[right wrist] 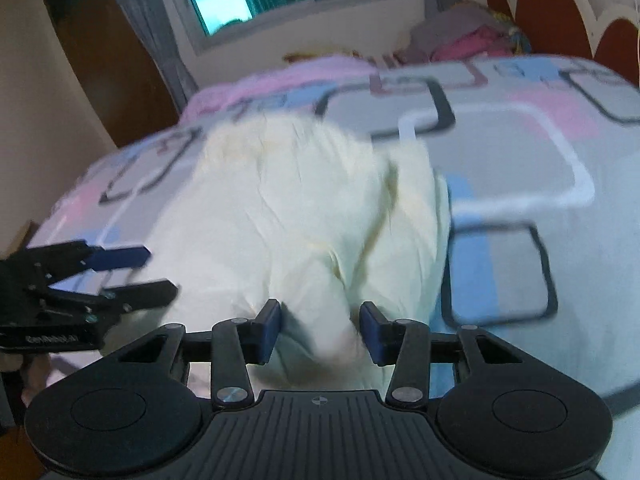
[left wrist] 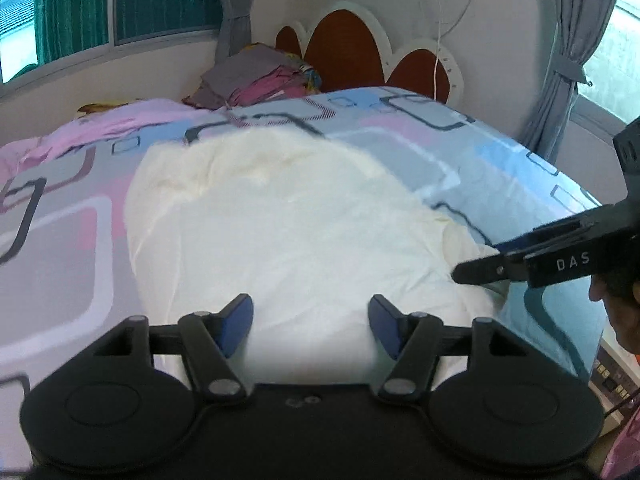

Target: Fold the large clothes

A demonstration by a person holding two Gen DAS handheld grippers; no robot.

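Left wrist view first: the large cream-white cloth garment point(left wrist: 288, 220) lies spread on the bed's patterned sheet of grey, pink and blue rectangles point(left wrist: 60, 248), reaching from the near edge well up toward the middle of the mattress. The left gripper point(left wrist: 311, 322) hangs over the near hem with its blue-padded fingers point(left wrist: 236, 320) spread wide and nothing between them. Released, plainly.

Off to the right side of this view, the right gripper point(left wrist: 460, 272) comes in at the garment's right edge, where the cloth bunches into a small ridge. From here its fingers look close together, but whether they pinch cloth I cannot tell.

Right wrist view settles some of it: its jaws stand apart, with a raised fold of the white cloth rising between the pads point(right wrist: 272, 328). It looks like fabric being gathered rather than firmly clamped, though blur smears the detail. The left gripper point(right wrist: 160, 276) shows at the left, open over the garment's other side.

Progress, as I judge it: early. The garment looks laid out and roughly smoothed, perhaps with one side turned in at the right, but no tidy folded packet yet. A pile of folded grey and pink clothes point(left wrist: 256, 80) sits by the white-and-brown scalloped headboard point(left wrist: 348, 48), well apart. Most folds remain.
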